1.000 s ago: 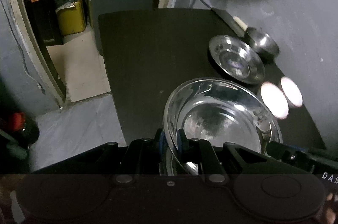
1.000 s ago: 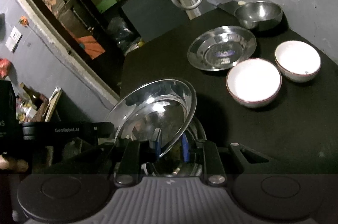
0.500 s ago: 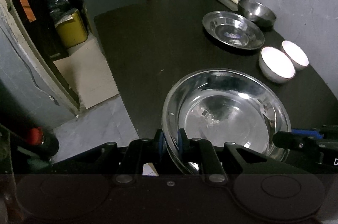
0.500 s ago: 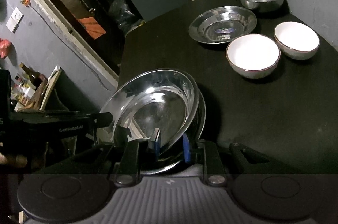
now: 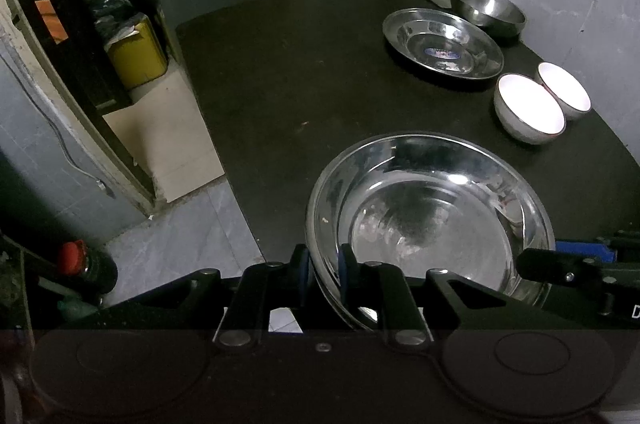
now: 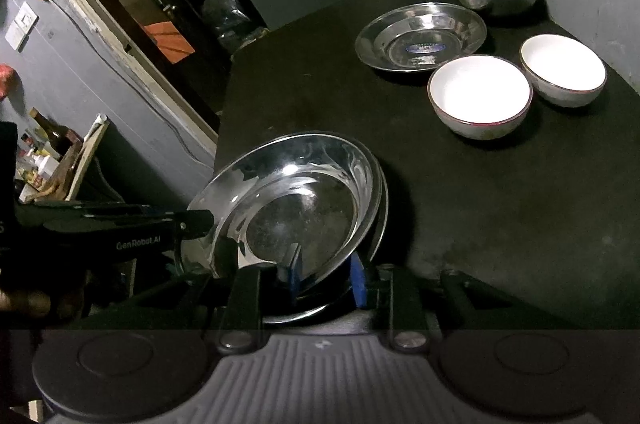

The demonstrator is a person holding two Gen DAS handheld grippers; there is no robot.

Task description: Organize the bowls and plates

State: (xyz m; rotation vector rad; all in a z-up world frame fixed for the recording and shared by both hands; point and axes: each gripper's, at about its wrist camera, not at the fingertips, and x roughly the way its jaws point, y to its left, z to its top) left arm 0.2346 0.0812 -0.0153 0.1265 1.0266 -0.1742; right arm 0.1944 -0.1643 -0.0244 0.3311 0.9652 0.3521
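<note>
The left tongs pinch the near rim of a large steel plate, one blue pad on each side of the rim, the gap between them small. That plate rests on another steel plate of like size beneath it, whose edge shows along the far right side in the right wrist view; both sit at the near edge of the black desk.

The right tongs straddle the rim of the same stack from the opposite side. Their jaws are opening, with the plate rims between the blue pads, and the right-hand pad stands clear of the metal. The upper plate looks slightly tilted there, its far rim higher than the near one.

Well beyond the left tongs and to their right lie a smaller steel plate with a blue sticker in its well, and a steel bowl just behind it. Two white bowls stand side by side: the nearer bowl and the farther bowl, almost touching each other, between the small plate and the stack.
</note>
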